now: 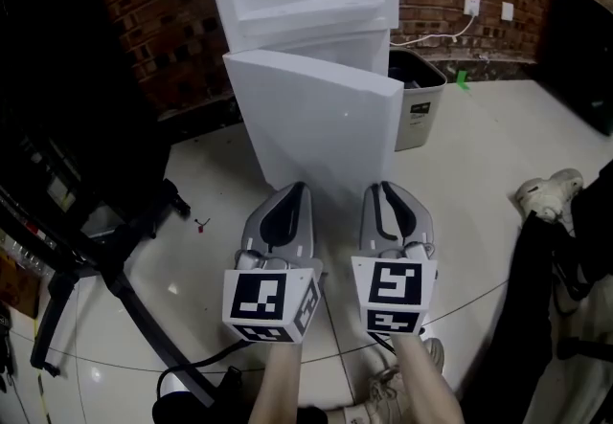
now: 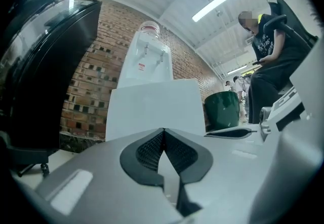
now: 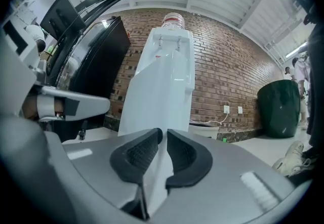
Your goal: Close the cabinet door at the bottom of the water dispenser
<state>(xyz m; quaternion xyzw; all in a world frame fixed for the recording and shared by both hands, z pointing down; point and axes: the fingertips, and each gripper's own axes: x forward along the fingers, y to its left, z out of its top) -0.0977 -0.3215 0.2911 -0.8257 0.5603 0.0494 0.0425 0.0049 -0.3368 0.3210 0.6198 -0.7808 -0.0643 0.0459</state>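
Facing ajar cabinet door (image 1: 316,116), left gripper (image 1: 298,189) fingers together, right gripper (image 1: 383,188) alongside

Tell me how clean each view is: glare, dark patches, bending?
Head view: left side in shadow, white cabinet door evenly lit, glints on the floor. Left gripper view: ceiling light blown out, edges bent. Right gripper view: brick wall bows, water dispenser sharp.

Right gripper (image 3: 163,136), jaws slightly apart, faces water dispenser (image 3: 166,79).

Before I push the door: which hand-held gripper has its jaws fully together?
The left hand-held gripper: its jaw tips meet, while the right hand-held gripper shows a narrow gap.
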